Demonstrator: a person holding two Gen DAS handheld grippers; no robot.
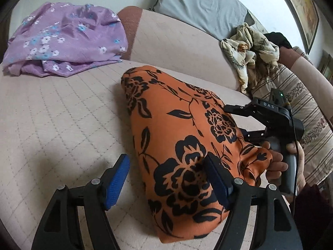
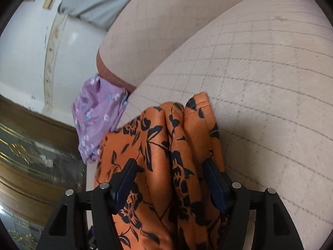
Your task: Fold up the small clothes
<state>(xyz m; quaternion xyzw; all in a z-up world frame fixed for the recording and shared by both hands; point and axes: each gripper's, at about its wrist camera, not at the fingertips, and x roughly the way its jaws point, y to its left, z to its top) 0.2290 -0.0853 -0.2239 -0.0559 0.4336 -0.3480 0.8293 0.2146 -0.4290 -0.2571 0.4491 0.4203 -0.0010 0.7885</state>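
Quilted beige sofa seat (image 1: pixel 62 114) w/ orange floral garment (image 1: pixel 177 135), white wall (image 2: pixel 25 48) behind

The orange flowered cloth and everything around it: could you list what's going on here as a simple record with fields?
surface: quilted beige sofa seat
item in work: orange flowered cloth, bunched up
left gripper: open, jaws wide, one pad against the cloth
right gripper: open, cloth bunched between its jaws
other clothes: purple flowered garment at the far left; cream printed garment crumpled on the right
behind: grey pillow
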